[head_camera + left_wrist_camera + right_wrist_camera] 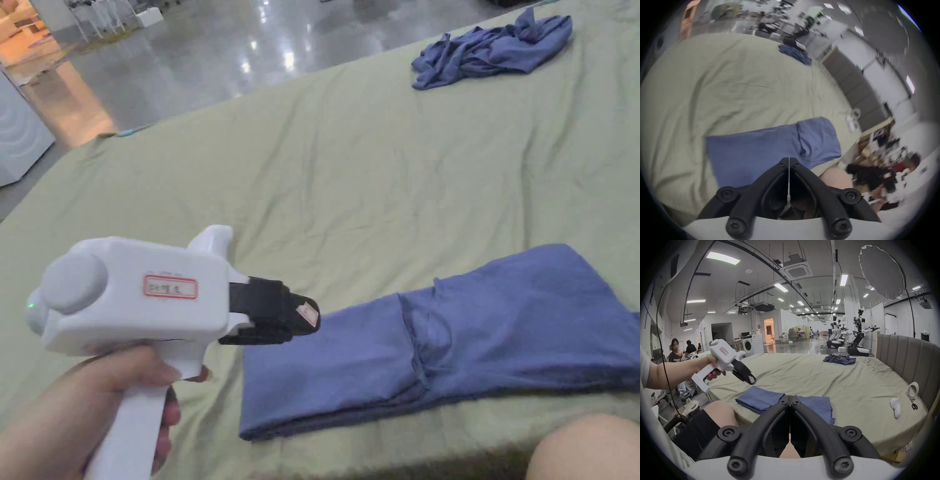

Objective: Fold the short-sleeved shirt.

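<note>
The wide bed under a pale green sheet (350, 162) lay mostly bare, its near edge beside the person's knee. The white left gripper (306, 314), jaws pressed together on nothing, hung just above the left end of the blue short-sleeved shirt (462, 337). The right gripper (789, 398) was likewise closed and empty. The shirt lay folded into a long band along the near edge; a crumpled blue garment (494, 50) sat far off.

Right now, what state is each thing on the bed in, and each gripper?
Blue shirt: folded into a long strip, flat on the bed.
Second blue garment: crumpled, unfolded.
Left gripper: jaws shut, empty, above the shirt.
Right gripper: jaws shut, empty.
Tape roll: standing on edge.
</note>
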